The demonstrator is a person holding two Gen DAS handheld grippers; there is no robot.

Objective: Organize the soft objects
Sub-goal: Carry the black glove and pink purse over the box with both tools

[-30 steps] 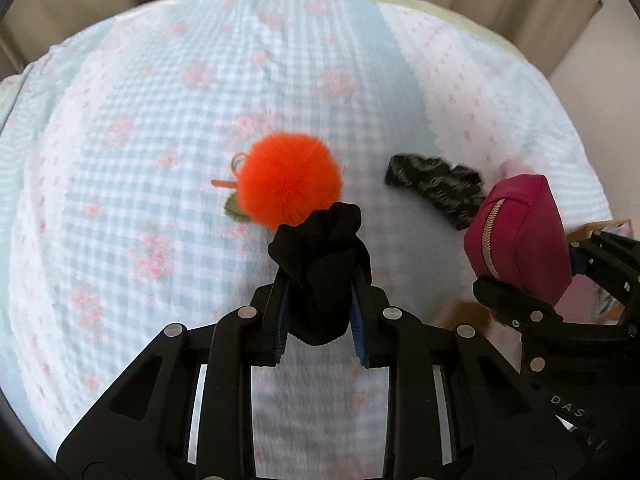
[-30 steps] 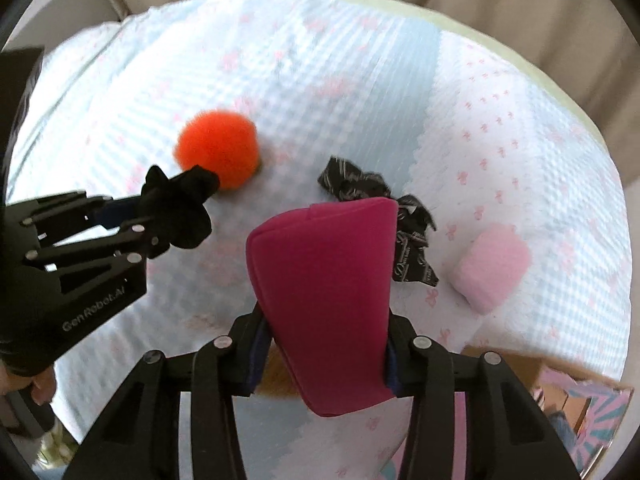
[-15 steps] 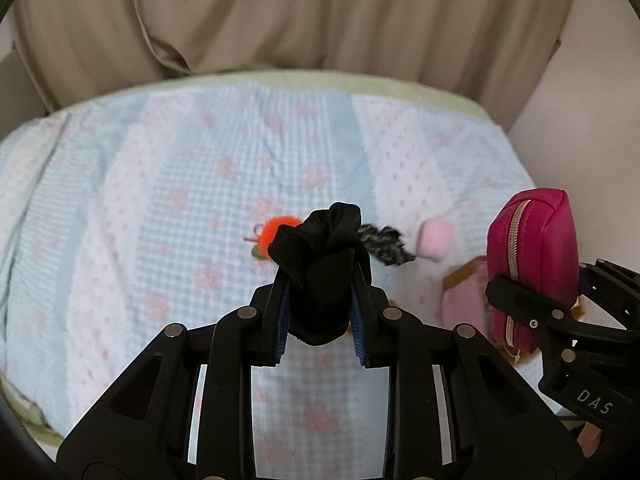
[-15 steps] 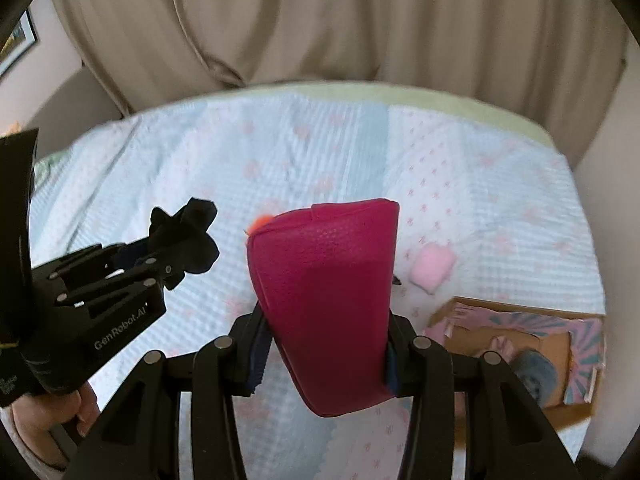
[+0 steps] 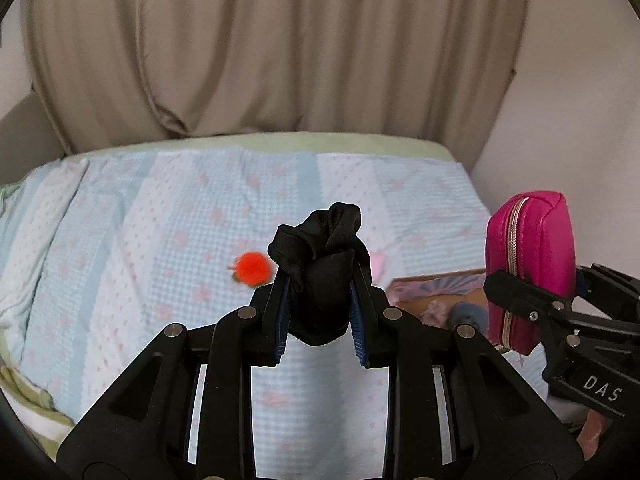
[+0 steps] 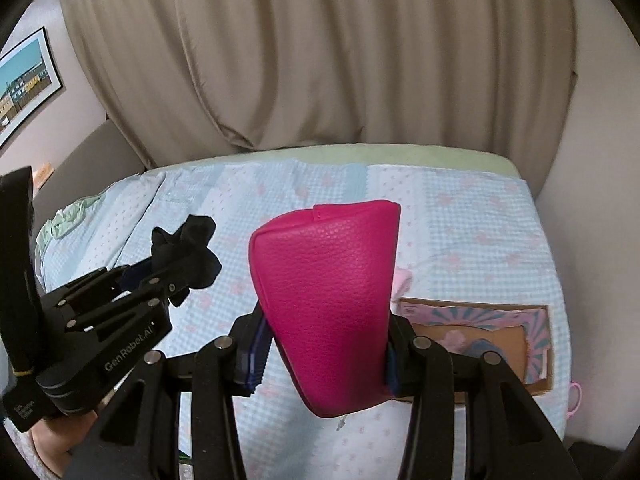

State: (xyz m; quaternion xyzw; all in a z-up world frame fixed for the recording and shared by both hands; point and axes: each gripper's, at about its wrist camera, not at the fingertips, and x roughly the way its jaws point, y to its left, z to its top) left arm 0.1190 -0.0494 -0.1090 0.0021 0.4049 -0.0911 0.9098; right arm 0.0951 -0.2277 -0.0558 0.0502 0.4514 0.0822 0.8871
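Grippers come first in both views, each carrying a load above the bed: the left gripper (image 5: 320,304) pinches a bunched black cloth (image 5: 320,264) between its fingers, and the right gripper (image 6: 324,344) clamps a magenta zip pouch (image 6: 328,300), both lifted, probably for carrying to the cardboard box (image 6: 536,328). That box lies open on the blue checked bedspread (image 5: 160,240) just beyond and right of the pouch, with soft things already inside, so it reads as the collecting place. Left of the box, an orange pompom (image 5: 252,267) and a pale pink item (image 5: 377,265) lie loose. Beyond the box the bedspread runs bare to the beige curtain (image 6: 320,60); the bed's right edge sits close beside the box, leaving little margin there.
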